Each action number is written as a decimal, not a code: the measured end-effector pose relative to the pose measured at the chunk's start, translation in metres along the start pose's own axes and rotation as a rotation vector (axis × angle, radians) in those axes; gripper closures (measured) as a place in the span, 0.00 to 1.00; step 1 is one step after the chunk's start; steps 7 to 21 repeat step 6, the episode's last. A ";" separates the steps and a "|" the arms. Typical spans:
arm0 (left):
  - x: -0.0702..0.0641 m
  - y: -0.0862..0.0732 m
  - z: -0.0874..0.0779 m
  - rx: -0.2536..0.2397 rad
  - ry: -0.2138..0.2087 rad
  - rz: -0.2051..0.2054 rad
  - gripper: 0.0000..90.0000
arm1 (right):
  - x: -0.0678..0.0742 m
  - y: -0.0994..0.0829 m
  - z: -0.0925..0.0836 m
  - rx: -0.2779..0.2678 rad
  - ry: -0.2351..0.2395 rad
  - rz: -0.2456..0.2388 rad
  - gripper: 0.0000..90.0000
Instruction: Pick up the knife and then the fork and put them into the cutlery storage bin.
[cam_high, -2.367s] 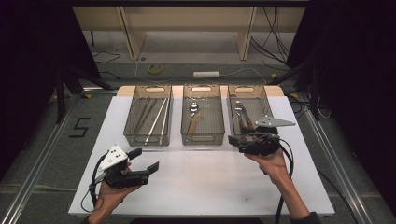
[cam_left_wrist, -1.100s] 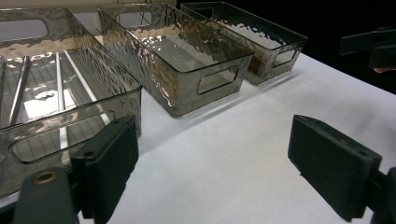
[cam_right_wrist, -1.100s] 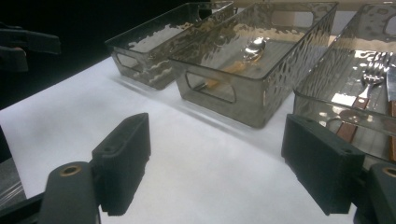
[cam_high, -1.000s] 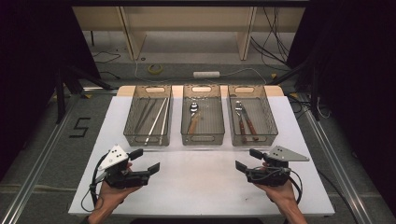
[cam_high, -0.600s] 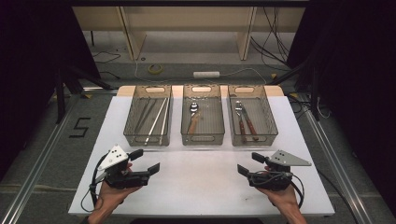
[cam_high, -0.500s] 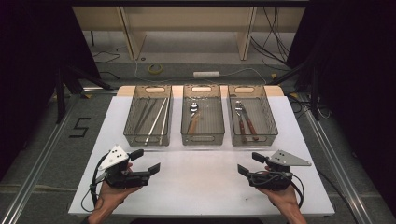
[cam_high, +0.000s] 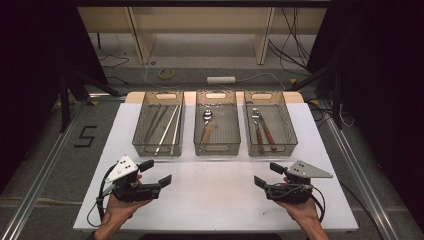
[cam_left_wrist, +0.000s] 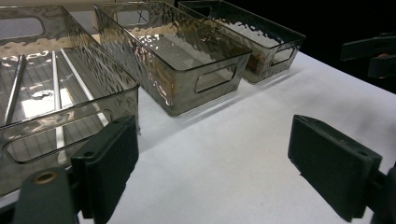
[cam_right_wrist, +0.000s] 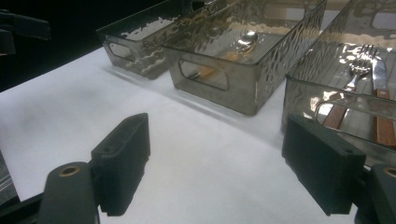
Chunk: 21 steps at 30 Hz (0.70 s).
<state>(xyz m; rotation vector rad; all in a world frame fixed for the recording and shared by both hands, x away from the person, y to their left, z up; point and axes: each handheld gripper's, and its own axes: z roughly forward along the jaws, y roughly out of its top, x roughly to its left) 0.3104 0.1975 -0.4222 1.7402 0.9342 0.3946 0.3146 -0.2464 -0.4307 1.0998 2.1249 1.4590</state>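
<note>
Currently both grippers rest empty on the near table (cam_high: 215, 200), jaws wide: left gripper (cam_high: 155, 172), right gripper (cam_high: 266, 175). Cutlery lies sorted by type: chopsticks (cam_high: 167, 129) left bin, spoon (cam_high: 207, 125) middle, fork (cam_high: 257, 127) and knife right, likely sorting finished.

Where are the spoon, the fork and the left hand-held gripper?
spoon (cam_high: 207, 116), high view, on its bowl in the middle bin.
fork (cam_right_wrist: 359, 68), right gripper view, on its tines.
left hand-held gripper (cam_high: 156, 172), high view, midway between its open jaws.
</note>
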 end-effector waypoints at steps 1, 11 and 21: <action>0.000 0.000 0.000 0.000 0.000 0.000 0.17 | 0.000 0.000 0.000 -0.004 -0.001 -0.003 0.27; 0.000 0.000 0.000 0.002 0.000 0.000 0.17 | 0.000 0.001 -0.001 -0.001 -0.003 -0.007 0.27; 0.000 0.000 0.000 0.002 0.000 0.000 0.17 | 0.000 0.001 -0.001 -0.001 -0.003 -0.007 0.27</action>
